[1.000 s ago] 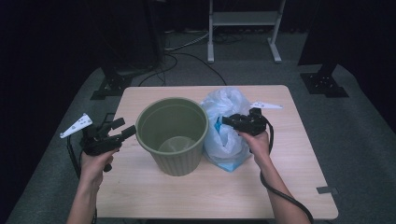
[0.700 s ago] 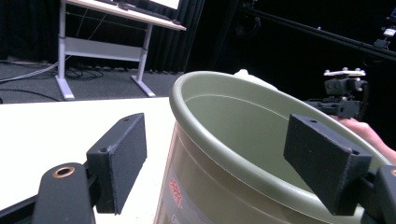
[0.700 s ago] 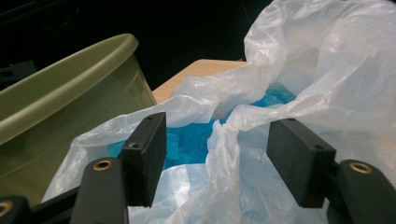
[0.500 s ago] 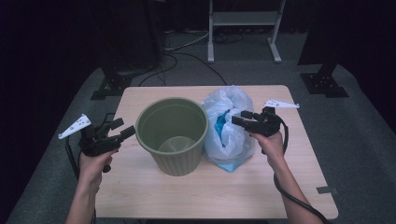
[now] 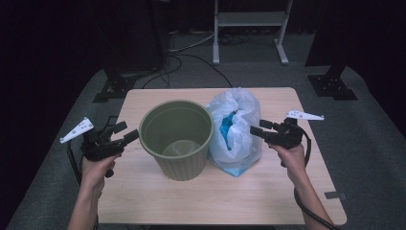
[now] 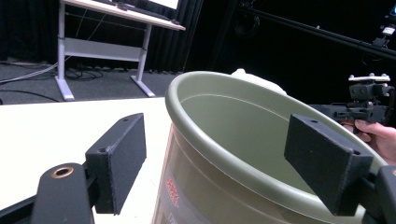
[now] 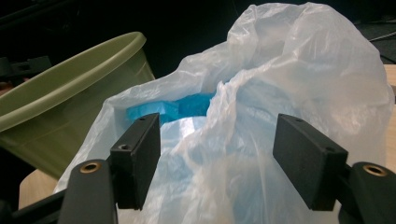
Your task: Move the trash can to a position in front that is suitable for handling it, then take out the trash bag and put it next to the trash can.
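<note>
On the bench I see the green bin upright at centre with the white plastic bag touching its right side; the high view shows something pale at the bin's bottom, while my right gripper view shows blue contents inside the bag. My left gripper sits just left of the bin, jaws released, the near rim between them untouched. My right gripper, jaws just opening and now released, faces the bag's right side, film between them ungripped.
</note>
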`<state>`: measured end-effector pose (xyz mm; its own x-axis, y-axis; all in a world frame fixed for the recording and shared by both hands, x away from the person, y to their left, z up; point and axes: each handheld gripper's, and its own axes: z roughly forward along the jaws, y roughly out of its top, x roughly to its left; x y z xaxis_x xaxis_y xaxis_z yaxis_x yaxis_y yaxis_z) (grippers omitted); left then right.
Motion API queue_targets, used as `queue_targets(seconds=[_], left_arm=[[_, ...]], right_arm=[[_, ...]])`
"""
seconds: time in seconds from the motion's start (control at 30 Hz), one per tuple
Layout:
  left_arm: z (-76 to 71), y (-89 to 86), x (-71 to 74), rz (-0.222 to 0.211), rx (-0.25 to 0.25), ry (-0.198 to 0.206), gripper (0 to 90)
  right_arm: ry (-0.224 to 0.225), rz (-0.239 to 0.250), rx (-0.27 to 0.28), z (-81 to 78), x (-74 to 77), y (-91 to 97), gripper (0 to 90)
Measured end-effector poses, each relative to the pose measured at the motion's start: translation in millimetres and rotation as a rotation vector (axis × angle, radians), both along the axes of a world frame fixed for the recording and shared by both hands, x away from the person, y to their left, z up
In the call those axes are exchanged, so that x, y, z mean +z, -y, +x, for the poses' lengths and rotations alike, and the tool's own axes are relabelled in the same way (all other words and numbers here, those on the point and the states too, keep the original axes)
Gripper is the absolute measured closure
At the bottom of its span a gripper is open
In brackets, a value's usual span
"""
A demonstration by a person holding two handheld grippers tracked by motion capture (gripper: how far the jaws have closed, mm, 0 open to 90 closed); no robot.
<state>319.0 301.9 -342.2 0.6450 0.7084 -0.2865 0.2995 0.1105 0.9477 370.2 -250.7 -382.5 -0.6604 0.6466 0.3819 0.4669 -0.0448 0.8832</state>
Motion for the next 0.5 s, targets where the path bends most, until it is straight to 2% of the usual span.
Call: queue_targets(seconds=[0.27, 0.5], left_arm=[[1.0, 1.6, 4.2, 0.002, -0.006, 0.012, 19.2], [-1.6, -0.5, -0.1, 0.003, -0.002, 0.007, 19.2]], right_arm=[[-0.012, 0.012, -0.008, -17.7, -11.7, 11.0, 30.8], [-0.028, 0.033, -0.026, -29.3, -26.6, 19.2, 30.6]])
